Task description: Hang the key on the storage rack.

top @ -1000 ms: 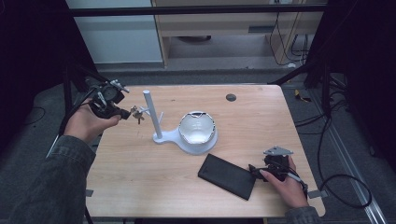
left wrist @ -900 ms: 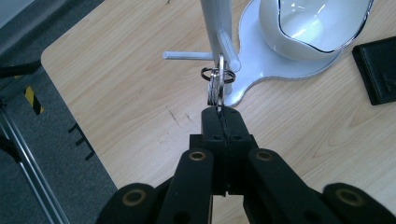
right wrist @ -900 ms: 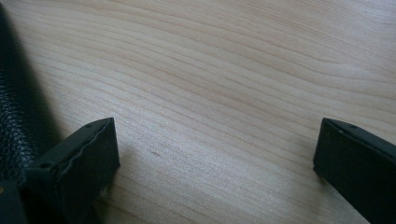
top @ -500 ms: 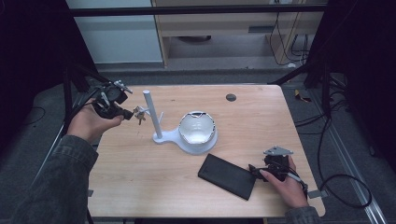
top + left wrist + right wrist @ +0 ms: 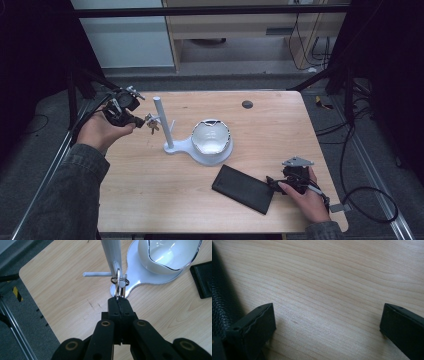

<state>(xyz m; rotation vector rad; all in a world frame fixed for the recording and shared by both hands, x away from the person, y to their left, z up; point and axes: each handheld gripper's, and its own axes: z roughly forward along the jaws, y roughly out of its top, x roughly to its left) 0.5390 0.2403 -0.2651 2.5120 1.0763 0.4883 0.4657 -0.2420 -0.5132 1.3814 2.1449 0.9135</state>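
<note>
Keys point(image 5: 119, 288), small, hard, light metal that looks slippery and prone to swing, hang pinched by the blades in the closed left gripper point(image 5: 119, 298), their ring point(image 5: 120, 280) at the white stand's point(image 5: 163, 122) peg, while the right gripper point(image 5: 327, 322) rests wide apart beside the wallet point(image 5: 243, 188).

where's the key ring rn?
High view, left side of the table: the key ring is clamped in the left gripper, right at a short peg on the white stand, left of the bowl.
</note>
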